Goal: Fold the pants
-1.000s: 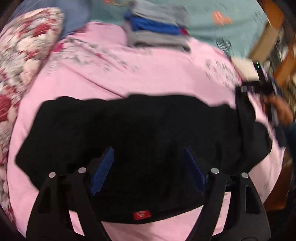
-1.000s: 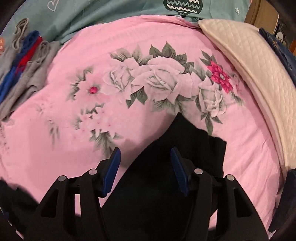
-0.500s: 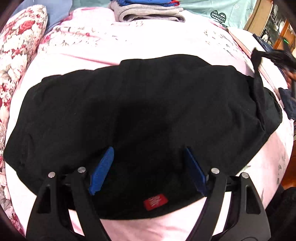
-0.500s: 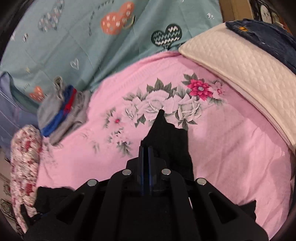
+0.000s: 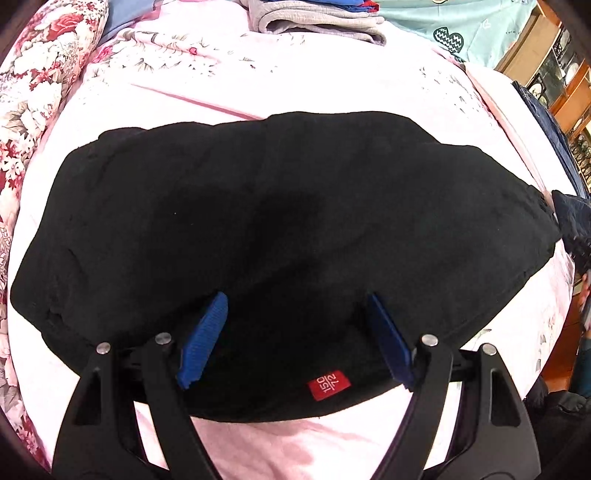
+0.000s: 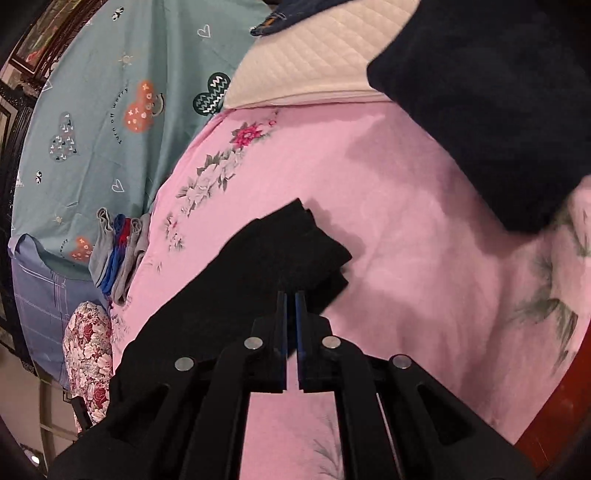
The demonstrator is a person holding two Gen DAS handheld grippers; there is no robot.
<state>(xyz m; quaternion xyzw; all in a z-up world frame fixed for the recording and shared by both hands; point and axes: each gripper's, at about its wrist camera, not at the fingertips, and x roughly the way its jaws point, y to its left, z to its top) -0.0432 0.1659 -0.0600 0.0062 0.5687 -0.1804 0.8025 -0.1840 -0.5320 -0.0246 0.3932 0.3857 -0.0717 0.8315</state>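
Black pants lie spread across the pink floral bedspread, their red size tag at the near edge. My left gripper hovers open over the near part of the pants, blue pads wide apart with nothing between them. In the right wrist view my right gripper is shut on the end of the black pants, which hangs lifted above the bedspread; the cloth trails back to the lower left.
A stack of folded grey and blue clothes sits at the far side of the bed. A red floral pillow lies left. A dark navy garment and a cream quilted pad lie right. Wooden furniture stands beyond.
My right gripper shut on the pants' end and lifted it, swinging its view left. The left gripper moved closer over the pants and stayed open.
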